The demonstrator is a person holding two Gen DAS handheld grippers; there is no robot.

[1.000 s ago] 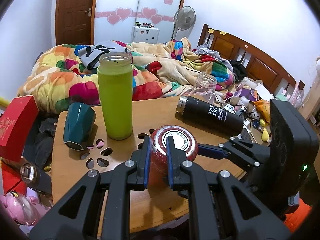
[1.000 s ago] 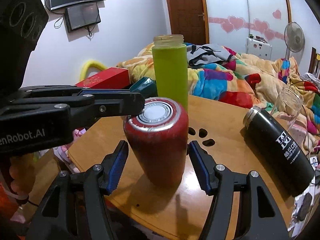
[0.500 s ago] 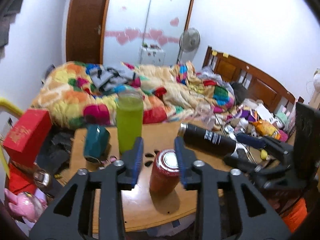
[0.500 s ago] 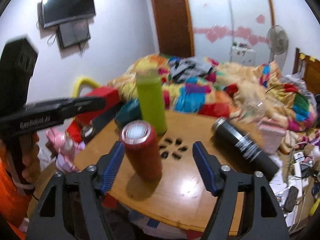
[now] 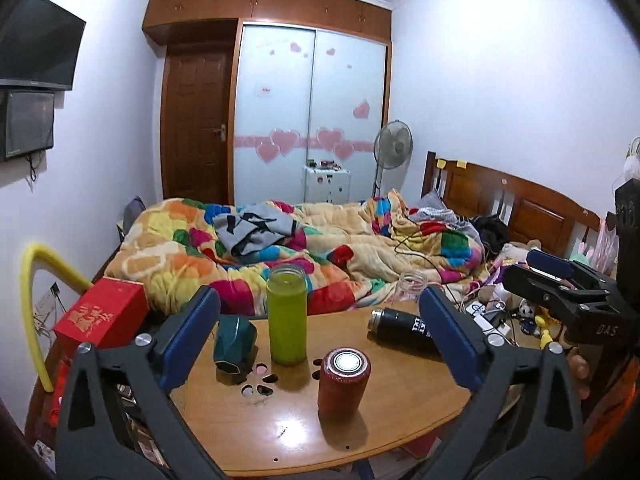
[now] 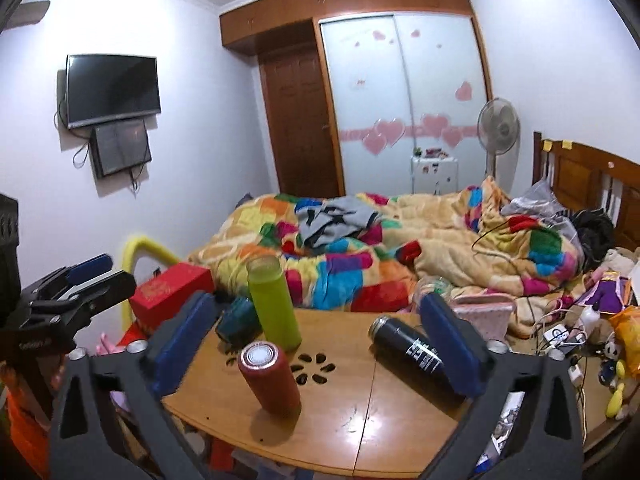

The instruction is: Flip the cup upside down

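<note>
Left wrist: tongs (image 5: 320, 336) spread wide, red cup (image 5: 343, 382) apart

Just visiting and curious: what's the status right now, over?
Left gripper and right gripper open, holding nothing. Red cup upside down on the table, untouched. Nothing blocking it.

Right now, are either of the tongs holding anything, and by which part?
Nothing is held. Left tongs and right tongs are open, clear of the red cup.
</note>
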